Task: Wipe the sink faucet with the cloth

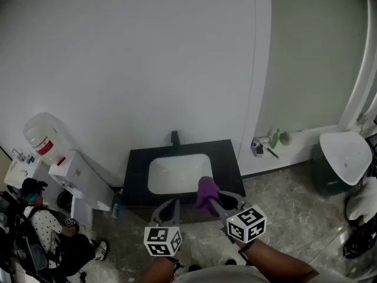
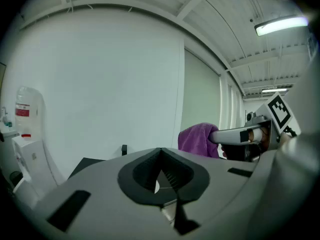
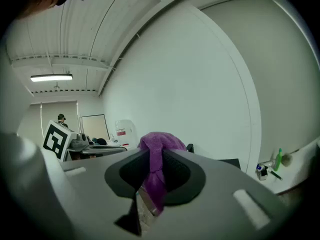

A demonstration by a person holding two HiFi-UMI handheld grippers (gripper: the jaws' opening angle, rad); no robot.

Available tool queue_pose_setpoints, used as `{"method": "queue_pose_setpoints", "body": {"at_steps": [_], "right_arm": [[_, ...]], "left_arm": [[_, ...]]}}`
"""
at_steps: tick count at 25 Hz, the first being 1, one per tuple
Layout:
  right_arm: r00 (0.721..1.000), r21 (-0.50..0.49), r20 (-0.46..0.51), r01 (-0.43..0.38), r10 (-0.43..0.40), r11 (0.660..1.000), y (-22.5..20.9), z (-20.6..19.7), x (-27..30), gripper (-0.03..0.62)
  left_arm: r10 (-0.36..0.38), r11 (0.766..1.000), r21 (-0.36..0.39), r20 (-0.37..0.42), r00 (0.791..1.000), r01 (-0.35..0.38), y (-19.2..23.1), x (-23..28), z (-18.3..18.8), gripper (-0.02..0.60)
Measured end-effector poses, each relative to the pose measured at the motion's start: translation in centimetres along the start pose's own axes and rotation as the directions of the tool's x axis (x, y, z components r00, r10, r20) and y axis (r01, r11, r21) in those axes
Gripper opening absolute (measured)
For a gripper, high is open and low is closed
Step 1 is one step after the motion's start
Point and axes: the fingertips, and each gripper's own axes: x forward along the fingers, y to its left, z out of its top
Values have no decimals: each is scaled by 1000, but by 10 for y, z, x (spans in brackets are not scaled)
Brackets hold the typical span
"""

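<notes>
A white sink basin (image 1: 177, 173) sits in a black countertop (image 1: 227, 161) against the wall, with a short black faucet (image 1: 175, 137) behind it. My right gripper (image 1: 213, 200) hovers over the counter's front right, shut on a bunched purple cloth (image 1: 206, 191). In the right gripper view the cloth (image 3: 157, 151) bulges above and hangs between the jaws of that gripper (image 3: 150, 156), and the faucet (image 3: 190, 147) shows just past it. My left gripper (image 1: 169, 206) is held at the counter's front edge, shut and holding nothing. Its own view shows the closed left gripper (image 2: 160, 153), the faucet (image 2: 124, 149) and the cloth (image 2: 197, 139).
A water dispenser (image 1: 70, 178) with a bottle (image 1: 42, 135) stands left of the sink. A person (image 1: 38, 232) sits at the lower left. Small bottles (image 1: 274, 139) stand on a ledge to the right, and beside them is a bin with a white lid (image 1: 346, 156).
</notes>
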Motion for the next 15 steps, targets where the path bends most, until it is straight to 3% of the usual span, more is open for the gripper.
{"method": "queue_pose_setpoints", "body": {"at_steps": [15], "right_arm": [[1000, 35, -3, -6, 6, 999, 3, -1, 9, 64]], "left_arm": [[-16, 1000, -5, 19, 1000, 16, 3, 0, 10, 5]]}}
